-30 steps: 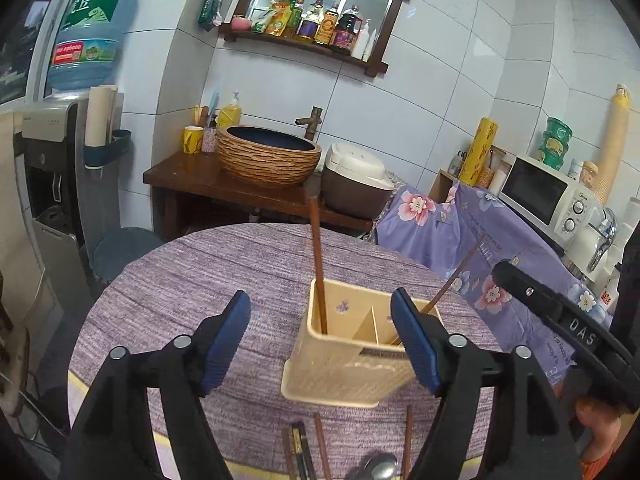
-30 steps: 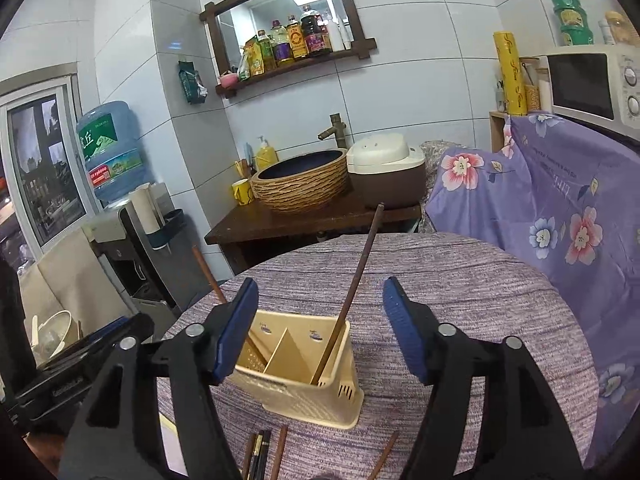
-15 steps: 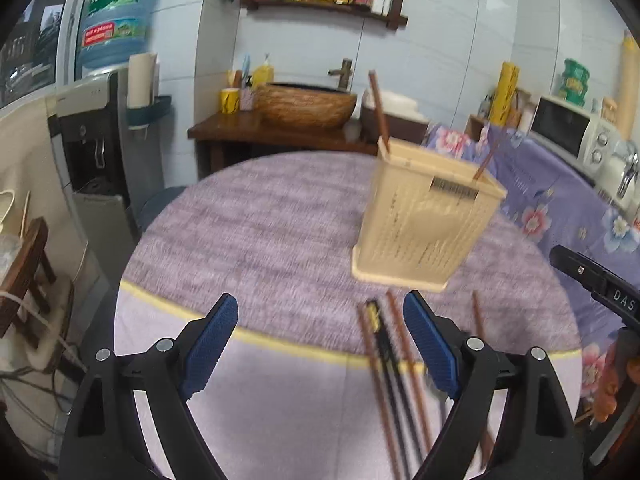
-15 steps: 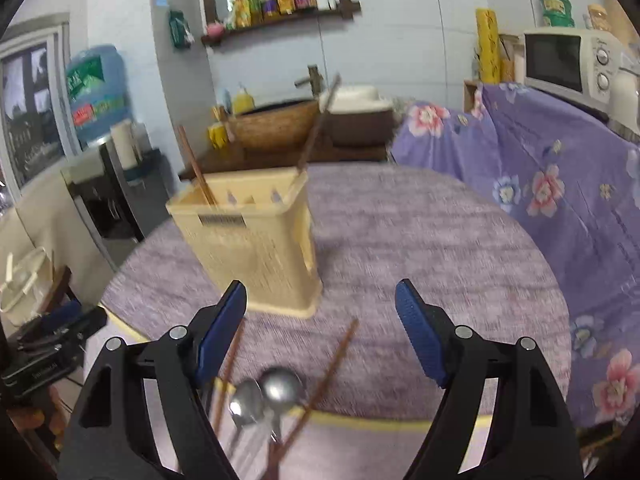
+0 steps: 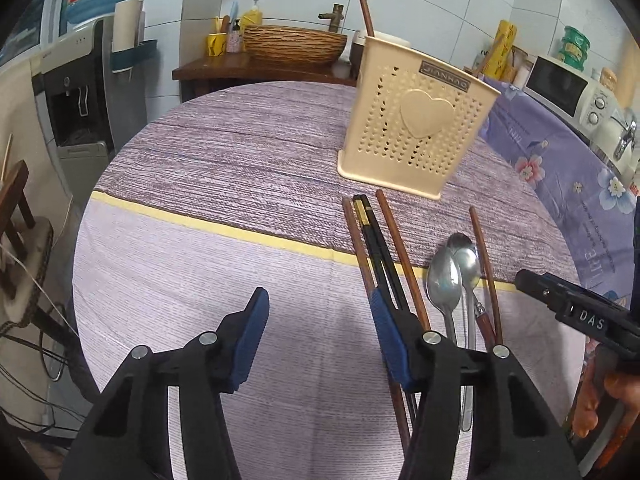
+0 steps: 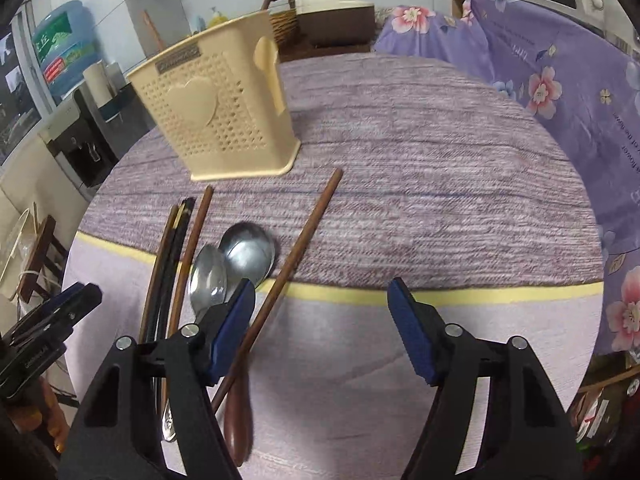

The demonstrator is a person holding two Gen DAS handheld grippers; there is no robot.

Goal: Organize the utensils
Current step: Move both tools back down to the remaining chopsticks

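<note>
Left wrist view: the left gripper has just been closing, jaws still apart with only cloth between them. The brown and black chopsticks lie at two o'clock, passing under its right finger, likely staged for pickup beside the cream perforated plastic utensil holder.

Right wrist view: the right gripper, jaws apart after narrowing slightly, holds nothing. The two steel spoons lie at ten o'clock, a lone brown wooden chopstick just inside its left finger.

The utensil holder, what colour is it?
Cream utensil holder with little heart holes; left wrist view shows it best.
</note>
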